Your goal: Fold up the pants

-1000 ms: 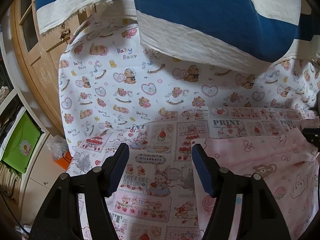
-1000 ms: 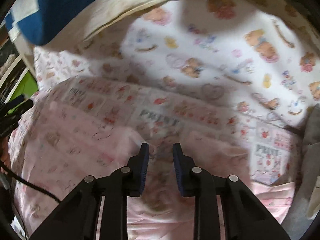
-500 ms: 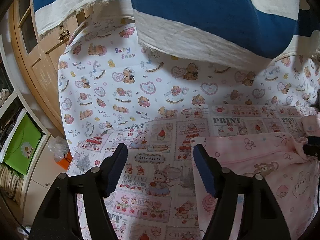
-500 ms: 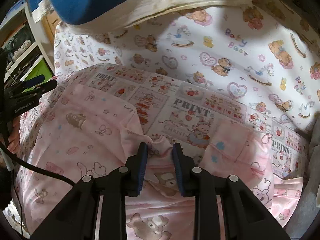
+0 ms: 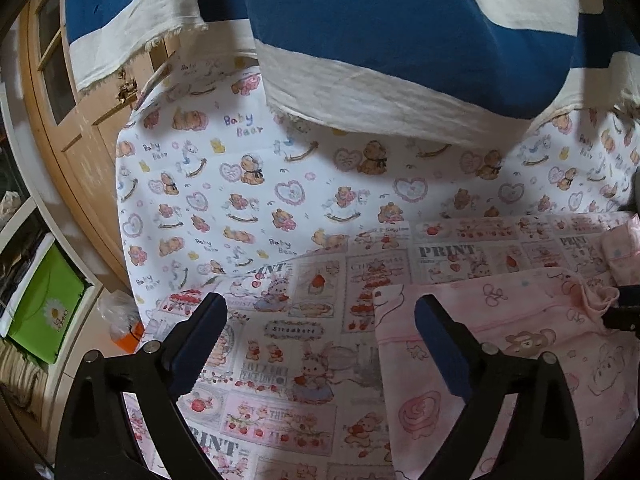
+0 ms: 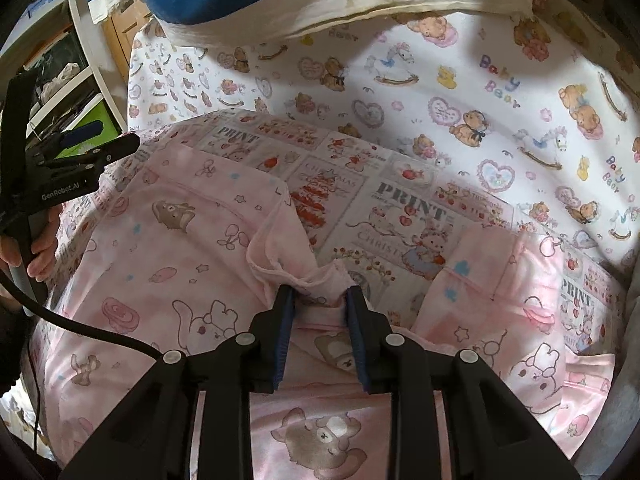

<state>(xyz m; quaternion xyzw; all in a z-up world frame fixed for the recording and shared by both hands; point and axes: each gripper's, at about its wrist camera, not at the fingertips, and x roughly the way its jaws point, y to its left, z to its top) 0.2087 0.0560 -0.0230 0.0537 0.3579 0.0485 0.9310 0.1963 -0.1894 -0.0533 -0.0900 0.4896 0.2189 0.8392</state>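
Observation:
Pink printed pants (image 6: 180,264) lie on the patterned bed sheet (image 6: 400,200), legs pointing away from me. My right gripper (image 6: 320,294) is shut on a bunched fold of the pants at the crotch, between the two legs. The pants also show in the left wrist view (image 5: 500,352) at the right. My left gripper (image 5: 320,316) is open and empty, held over the sheet just left of the pants' left leg end. The left gripper also shows in the right wrist view (image 6: 80,144), held by a hand.
A blue and cream striped blanket (image 5: 400,40) hangs over the far side. A white Baby Bear sheet (image 5: 260,184) lies beyond. A wooden door (image 5: 60,100) and a green box (image 5: 44,304) stand left. Grey cloth (image 6: 628,360) lies at the right edge.
My right gripper moved back with the pinched fold; its view went from blurred to sharp. My left gripper opened slightly wider and shifted a little.

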